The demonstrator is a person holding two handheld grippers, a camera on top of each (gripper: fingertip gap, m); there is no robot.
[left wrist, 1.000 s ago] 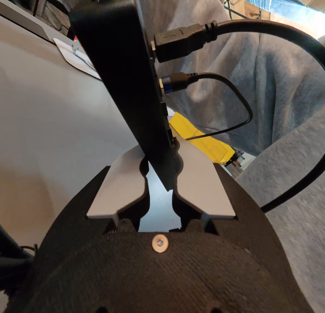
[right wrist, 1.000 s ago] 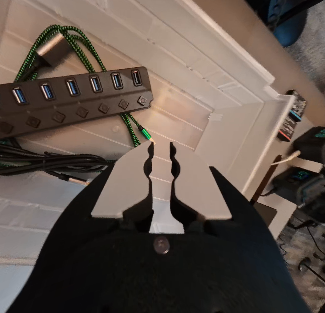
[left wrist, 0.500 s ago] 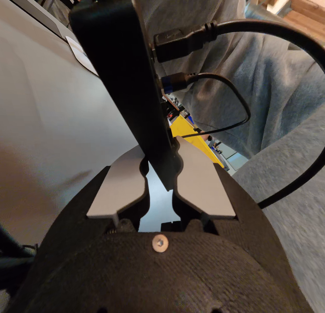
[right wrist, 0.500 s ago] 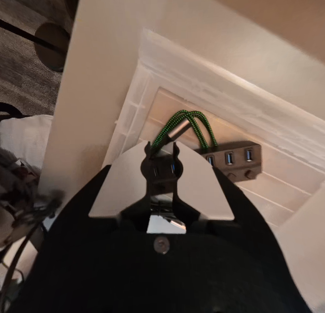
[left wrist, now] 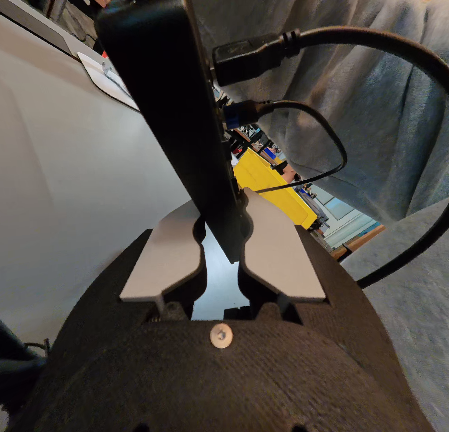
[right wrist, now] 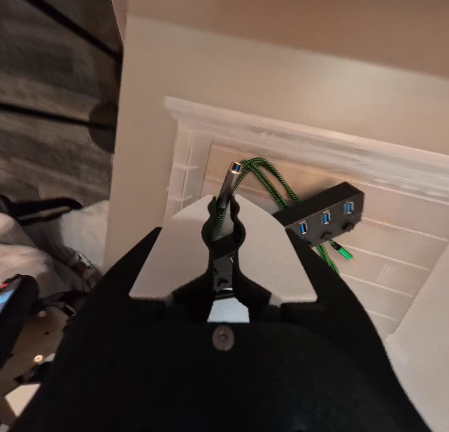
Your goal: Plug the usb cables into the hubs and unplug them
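While the left gripper (left wrist: 220, 216) pinched a black hub (left wrist: 165, 109) with two black cables (left wrist: 340, 39) plugged in, the right gripper (right wrist: 223, 199) squeezed the grey plug (right wrist: 229, 185) of a green cable (right wrist: 272, 177) above another hub (right wrist: 325, 216) in a white bin (right wrist: 303, 138).

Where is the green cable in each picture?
Left wrist view: the green cable is not in it; the left claw grips a black hub.
Right wrist view: middle of the picture; the green cable has its grey plug pinched in the right claw and loops back into the white bin.
Shared landmark: probably the pale table.
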